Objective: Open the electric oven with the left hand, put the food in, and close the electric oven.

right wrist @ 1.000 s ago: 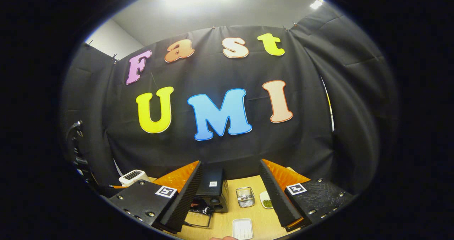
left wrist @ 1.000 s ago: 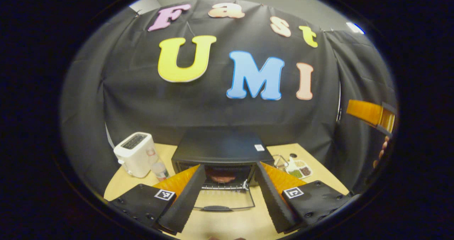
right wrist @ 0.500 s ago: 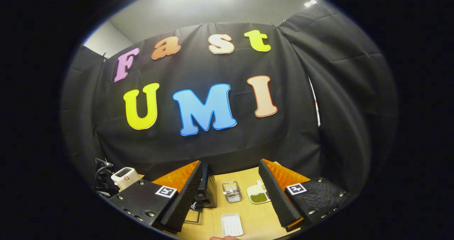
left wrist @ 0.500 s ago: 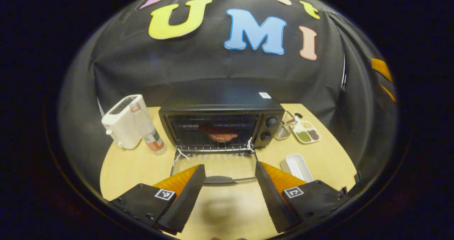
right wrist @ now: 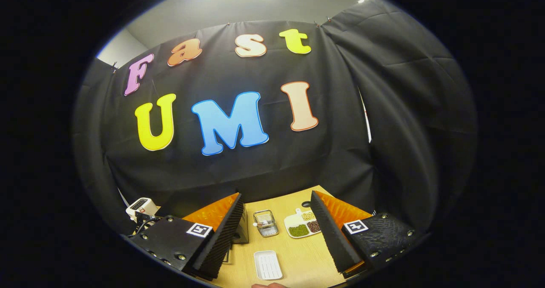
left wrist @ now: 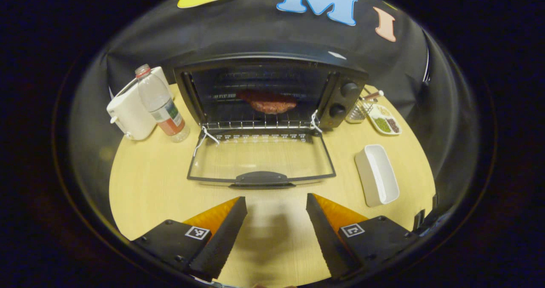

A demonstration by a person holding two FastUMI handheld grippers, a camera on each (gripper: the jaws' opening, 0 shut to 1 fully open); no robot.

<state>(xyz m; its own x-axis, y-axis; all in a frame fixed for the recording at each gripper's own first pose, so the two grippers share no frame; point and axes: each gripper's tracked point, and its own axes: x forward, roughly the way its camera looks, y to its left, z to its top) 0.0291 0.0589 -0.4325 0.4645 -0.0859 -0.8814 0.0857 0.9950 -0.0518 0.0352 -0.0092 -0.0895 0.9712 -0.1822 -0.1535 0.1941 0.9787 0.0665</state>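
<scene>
**Glass door down, food on the rack, closing step ahead**

Wood-toned surface (left wrist: 144, 186) carries everything in the left gripper view. At the far left stands a white toaster (left wrist: 127, 109), with a clear plastic bottle (left wrist: 159, 103) just beside it on the right. Next comes the electric oven (left wrist: 272, 88), its glass door (left wrist: 259, 158) folded flat onto the surface toward the camera. A reddish-brown piece of food (left wrist: 267, 102) lies on the wire rack inside. Right of the oven sit a small wire basket (left wrist: 357, 111) and a divided dish of beans (left wrist: 385, 120), and nearer the camera an empty white tray (left wrist: 378, 179).

The left tool (left wrist: 276, 203) hangs spread wide and empty, just short of the door's dark handle (left wrist: 260, 178). That handle lies straight ahead of the tool and runs crosswise to its fingers, so lifting the door looks like a forward reach and a scoop from under the front edge. The left tool is the nearer one by far.

The right tool (right wrist: 276, 222) is also wide and empty, held up and off to the oven's right, over the white tray.
</scene>
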